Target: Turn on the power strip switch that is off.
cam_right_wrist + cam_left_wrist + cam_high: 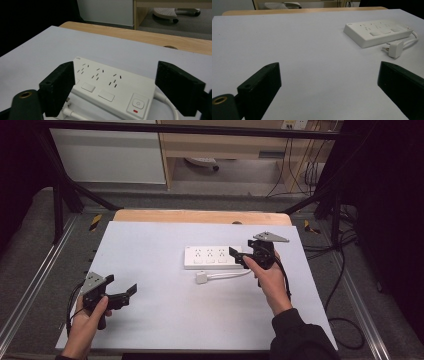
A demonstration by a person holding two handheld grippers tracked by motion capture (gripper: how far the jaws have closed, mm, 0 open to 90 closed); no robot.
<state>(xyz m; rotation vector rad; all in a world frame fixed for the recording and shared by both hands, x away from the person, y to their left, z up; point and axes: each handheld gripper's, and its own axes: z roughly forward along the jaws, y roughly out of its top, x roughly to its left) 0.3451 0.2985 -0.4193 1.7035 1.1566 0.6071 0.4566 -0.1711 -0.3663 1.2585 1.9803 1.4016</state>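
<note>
Item: power strip (212,257), mid-tabletop (150,250), long axis left-right. We hold the right hand-held gripper (239,256) spread at its right end; left hand-held gripper (121,290) spread, well apart.

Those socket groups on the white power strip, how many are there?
3. On the power strip, in the right gripper view, they sit in one row: one at the far end, one in the middle, and one nearest the power button.
</note>
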